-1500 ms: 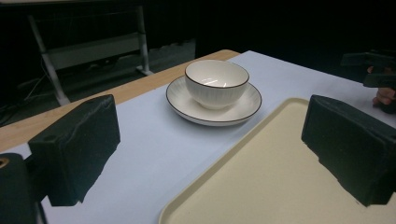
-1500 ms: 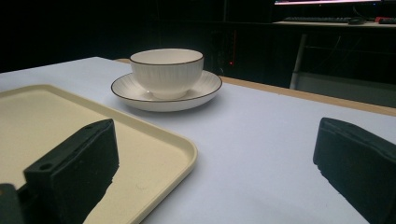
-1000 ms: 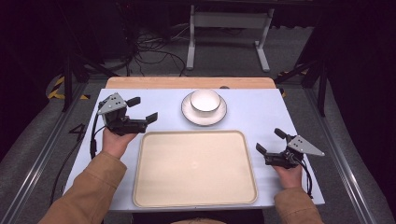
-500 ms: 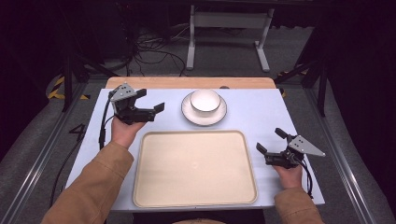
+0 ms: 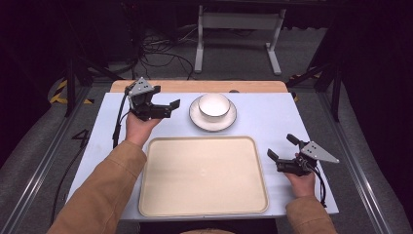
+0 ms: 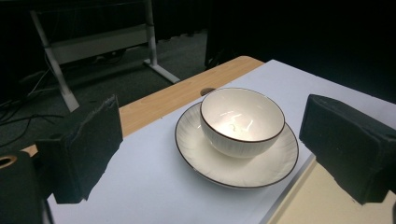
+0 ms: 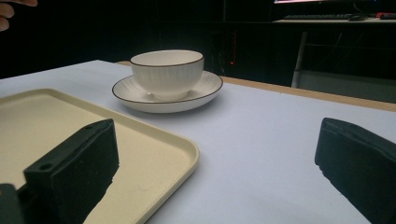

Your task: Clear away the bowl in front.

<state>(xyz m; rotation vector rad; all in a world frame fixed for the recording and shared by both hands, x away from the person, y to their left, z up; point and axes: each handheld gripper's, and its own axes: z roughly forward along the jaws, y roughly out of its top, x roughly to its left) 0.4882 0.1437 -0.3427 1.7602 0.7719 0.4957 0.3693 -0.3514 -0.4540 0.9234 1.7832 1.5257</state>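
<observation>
A white bowl [image 5: 214,104] with a dark rim stands on a white plate [image 5: 213,120] at the back middle of the pale blue table. A cream tray [image 5: 202,175] lies bare in front of them. My left gripper [image 5: 165,96] is open, held just left of the plate with its jaws pointing at it. In the left gripper view the bowl [image 6: 243,119] and plate [image 6: 196,149] lie ahead between the spread jaws. My right gripper [image 5: 281,146] is open beside the tray's right edge, nothing in it. The right gripper view looks across the tray [image 7: 46,121] toward the bowl [image 7: 167,72].
A wooden strip [image 5: 195,86] runs along the table's far edge. Beyond it stands a metal frame [image 5: 234,29] on a dark floor with cables. Bare tabletop [image 5: 272,112] lies right of the plate.
My left gripper has moved forward and to the right, from the table's left side to close beside the plate. The right gripper has stayed in place.
</observation>
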